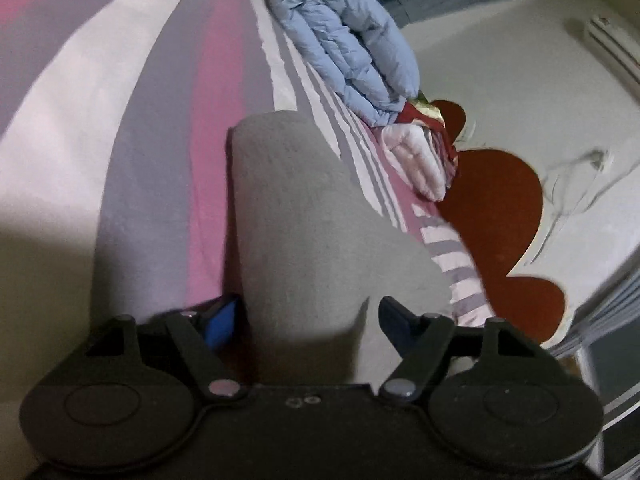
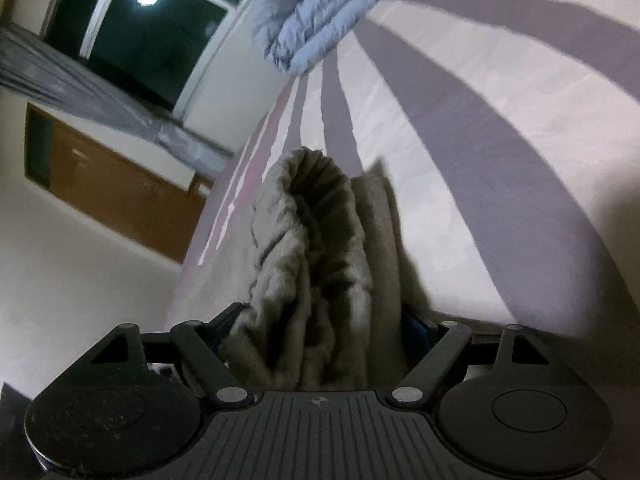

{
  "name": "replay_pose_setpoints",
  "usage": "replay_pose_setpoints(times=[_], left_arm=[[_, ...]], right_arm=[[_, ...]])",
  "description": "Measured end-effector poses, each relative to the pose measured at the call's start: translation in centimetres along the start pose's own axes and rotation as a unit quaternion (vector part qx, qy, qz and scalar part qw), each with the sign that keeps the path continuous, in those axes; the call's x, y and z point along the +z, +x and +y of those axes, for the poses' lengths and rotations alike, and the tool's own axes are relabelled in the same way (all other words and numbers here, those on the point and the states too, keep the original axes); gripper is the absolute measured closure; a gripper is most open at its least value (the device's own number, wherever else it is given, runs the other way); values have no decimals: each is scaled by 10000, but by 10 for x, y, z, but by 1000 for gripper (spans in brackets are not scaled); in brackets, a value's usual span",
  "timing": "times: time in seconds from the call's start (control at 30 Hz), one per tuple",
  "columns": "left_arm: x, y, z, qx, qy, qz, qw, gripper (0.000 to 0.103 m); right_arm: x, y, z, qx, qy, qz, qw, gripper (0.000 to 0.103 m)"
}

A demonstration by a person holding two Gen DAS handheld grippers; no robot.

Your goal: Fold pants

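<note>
The grey pants [image 1: 316, 216] lie on the striped bed [image 1: 100, 120], raised at both ends. The left claw [image 1: 308, 316] grips a smooth fold of the pants; the right claw [image 2: 324, 332] grips a bunched section of the pants [image 2: 316, 248]. A blue quilt [image 1: 344, 40] lies beyond the pants, at the bed's edge.
</note>
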State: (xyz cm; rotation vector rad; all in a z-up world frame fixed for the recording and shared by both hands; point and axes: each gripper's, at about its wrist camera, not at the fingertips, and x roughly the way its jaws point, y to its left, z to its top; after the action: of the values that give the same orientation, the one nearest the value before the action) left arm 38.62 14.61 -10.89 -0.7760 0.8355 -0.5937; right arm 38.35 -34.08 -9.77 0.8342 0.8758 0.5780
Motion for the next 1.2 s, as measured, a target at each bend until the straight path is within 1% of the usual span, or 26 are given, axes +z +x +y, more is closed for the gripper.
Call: replay_pose_setpoints(times=[0.07, 0.1, 0.13, 0.17, 0.2, 0.23, 0.27, 0.3, 0.37, 0.47, 0.57, 0.6, 0.63, 0.67, 0.7, 0.73, 0.77, 0.8, 0.83, 0.87, 0.93, 0.97, 1.03, 1.07, 1.13, 1.2], left_arm=[[-3, 10, -10, 218, 306, 164, 9992, 53], [-7, 14, -16, 297, 489, 170, 9982, 57], [-9, 15, -18, 274, 514, 143, 9982, 59], [-12, 14, -17, 221, 473, 81, 9986, 69], [-14, 10, -15, 109, 380, -32, 9992, 78], [-15, 5, -13, -14, 301, -168, 9994, 82], [-17, 0, -12, -146, 245, -290, 9992, 85], [-18, -7, -14, -277, 264, -417, 9984, 85], [-14, -15, -21, -387, 337, -530, 9973, 85], [8, -26, -29, -302, 504, -712, 9957, 86], [45, -36, -30, -83, 677, -918, 9934, 85], [63, -37, -30, -6, 755, -930, 9928, 85], [76, -35, -28, 31, 738, -912, 9931, 82], [87, -30, -25, 202, 721, -916, 9930, 65], [95, -22, -23, 755, 836, -970, 9889, 18], [99, -11, -21, 1600, 1058, -1022, 9761, 7], [99, 1, -17, 2232, 1251, -921, 9623, 15], [99, 19, -10, 2567, 1475, -445, 9541, 12], [94, 24, -7, 2581, 1621, -446, 9514, 11], [91, 24, -6, 2554, 1680, -535, 9506, 11], [85, 18, -5, 2496, 1652, -718, 9515, 11], [81, 13, -8, 2545, 1722, -849, 9478, 11], [67, -1, -13, 2733, 1922, -1082, 9363, 7], [57, -12, -15, 2787, 1978, -1240, 9316, 6], [41, -38, -16, 2949, 2049, -1517, 9209, 6], [26, -61, -18, 3303, 1998, -1698, 9067, 6]], right_arm=[[6, 6, 5, -66, -119, 227, 9996, 22], [7, 10, 11, -170, -303, 319, 9989, 27], [7, 12, 17, -288, -509, 394, 9975, 37], [6, 13, 21, -352, -637, 437, 9964, 40], [5, 11, 22, -336, -637, 413, 9966, 47], [4, 7, 25, -267, -664, 351, 9968, 52], [4, 3, 29, -191, -767, 272, 9965, 53], [4, 0, 35, -120, -879, 199, 9959, 54], [6, -4, 49, 61, -1076, 28, 9942, 55], [21, 6, 70, 335, -1262, -93, 9914, 56], [45, 31, 86, 422, -1356, -107, 9898, 56], [56, 41, 89, 401, -1330, -144, 9902, 56], [68, 54, 91, 371, -1344, -161, 9901, 56], [80, 67, 95, 258, -1521, -187, 9879, 53], [85, 81, 97, 41, -1760, -228, 9841, 38], [89, 95, 96, -510, -2076, -266, 9765, 3], [91, 119, 90, -1464, -2255, -86, 9632, 1], [89, 141, 84, -1975, -2327, 261, 9519, 1], [87, 151, 76, -2032, -2378, 430, 9489, 0], [85, 151, 73, -1868, -2410, 366, 9517, 0], [82, 145, 72, -1812, -2376, 253, 9540, 0], [80, 137, 71, -1665, -2353, 84, 9575, 0], [75, 113, 68, -1317, -2283, -303, 9642, 0], [72, 103, 68, -1255, -2259, -441, 9650, 0], [59, 74, 58, -1342, -2383, -701, 9593, 0], [52, 49, 51, -1585, -2537, -870, 9502, 0]])
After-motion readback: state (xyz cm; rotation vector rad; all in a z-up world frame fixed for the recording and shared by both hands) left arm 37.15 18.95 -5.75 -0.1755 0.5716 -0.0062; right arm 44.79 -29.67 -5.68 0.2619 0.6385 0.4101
